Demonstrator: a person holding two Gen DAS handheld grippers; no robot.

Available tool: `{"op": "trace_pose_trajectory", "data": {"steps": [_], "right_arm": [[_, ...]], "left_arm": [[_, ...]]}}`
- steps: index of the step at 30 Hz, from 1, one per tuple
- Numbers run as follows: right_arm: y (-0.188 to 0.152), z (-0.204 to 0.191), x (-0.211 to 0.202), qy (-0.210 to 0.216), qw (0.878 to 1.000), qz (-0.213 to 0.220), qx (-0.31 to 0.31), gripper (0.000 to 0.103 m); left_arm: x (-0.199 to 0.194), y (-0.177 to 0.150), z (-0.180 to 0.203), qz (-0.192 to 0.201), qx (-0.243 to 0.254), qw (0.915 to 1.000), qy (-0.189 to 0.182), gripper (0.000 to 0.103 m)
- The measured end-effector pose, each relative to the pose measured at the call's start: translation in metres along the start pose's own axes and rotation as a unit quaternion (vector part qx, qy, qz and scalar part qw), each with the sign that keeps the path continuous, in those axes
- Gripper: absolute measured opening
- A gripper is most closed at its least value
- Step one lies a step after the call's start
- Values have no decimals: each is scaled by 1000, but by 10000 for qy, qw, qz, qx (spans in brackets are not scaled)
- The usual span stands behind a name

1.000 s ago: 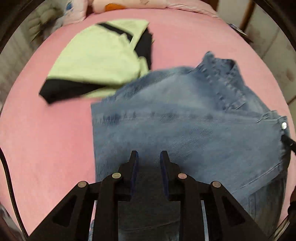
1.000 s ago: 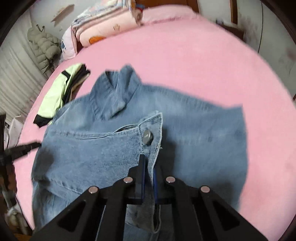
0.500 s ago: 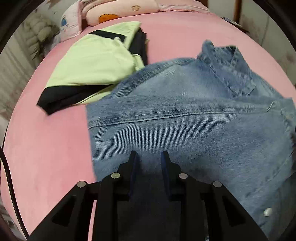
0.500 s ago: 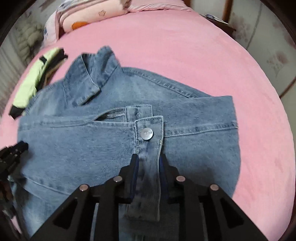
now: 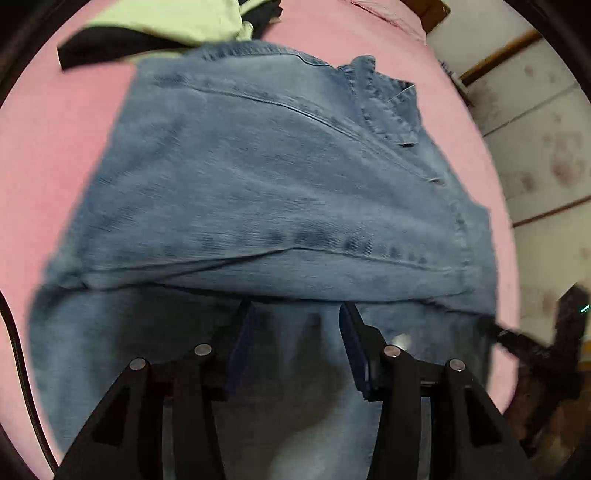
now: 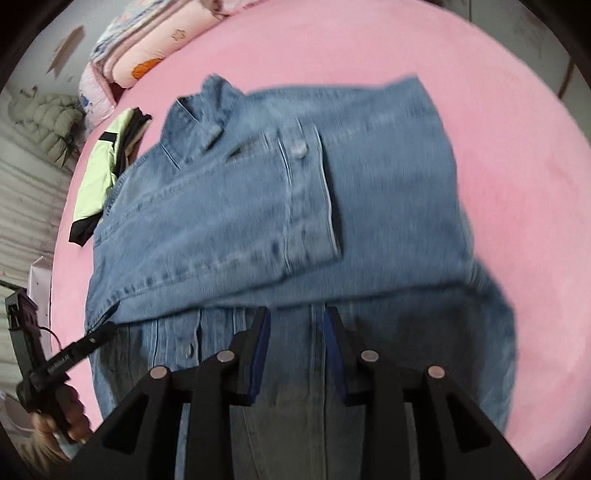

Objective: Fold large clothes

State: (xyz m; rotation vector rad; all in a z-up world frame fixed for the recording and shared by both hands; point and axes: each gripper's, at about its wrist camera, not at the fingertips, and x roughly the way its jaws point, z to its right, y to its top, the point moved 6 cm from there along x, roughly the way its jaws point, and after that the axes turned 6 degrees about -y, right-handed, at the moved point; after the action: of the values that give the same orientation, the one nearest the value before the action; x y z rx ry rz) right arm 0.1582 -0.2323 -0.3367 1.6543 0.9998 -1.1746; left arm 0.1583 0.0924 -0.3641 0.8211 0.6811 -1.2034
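A blue denim shirt [image 5: 280, 192] lies on the pink bed, its sleeves folded across the body and its collar [image 5: 384, 99] at the far end. It also shows in the right wrist view [image 6: 280, 206], with a buttoned cuff [image 6: 301, 149] on top. My left gripper [image 5: 295, 325] is open and empty, low over the shirt's near half. My right gripper [image 6: 297, 321] is open and empty, also over the near half by the button placket. The left gripper shows in the right wrist view [image 6: 88, 339] at the shirt's left edge.
A folded yellow-green and black garment [image 5: 177, 22] lies beyond the shirt; it also shows in the right wrist view [image 6: 99, 173]. Folded pink bedding [image 6: 155, 51] sits at the head of the pink bed [image 6: 517, 184]. A wall [image 5: 546, 147] stands at right.
The right gripper let go of the sleeve cuff and opened. Both grippers pulled back toward the shirt's near half and opened wider. The cuff now rests across the chest.
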Motion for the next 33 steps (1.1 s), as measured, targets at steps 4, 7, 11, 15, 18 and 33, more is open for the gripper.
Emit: {"op": "trace_pose_trajectory", "data": {"steps": [4,7,11,15,18,33], "right_arm": [[1,1,13,-19,9999,-35,132,30],[7,9,21,-141,9992,70,356,30],[20,18,25,-236,9979,348,495,30],[30,10,28,-399,9971,602,233,29],[34,10,28,-394,9963,737,200,28],[16,-29,-21,-793,9898,830,-842,29]], "left_arm": [[15,7,-7,61,-373,9991,-192,46],[24,11,-13,94,-472,9986,-207,46],[28,27,-5,263,79,9996,96,44],[32,43,-3,379,220,9989,171,44],[32,45,0,460,385,9978,274,44],[-55,23,-11,685,635,9927,766,46]]}}
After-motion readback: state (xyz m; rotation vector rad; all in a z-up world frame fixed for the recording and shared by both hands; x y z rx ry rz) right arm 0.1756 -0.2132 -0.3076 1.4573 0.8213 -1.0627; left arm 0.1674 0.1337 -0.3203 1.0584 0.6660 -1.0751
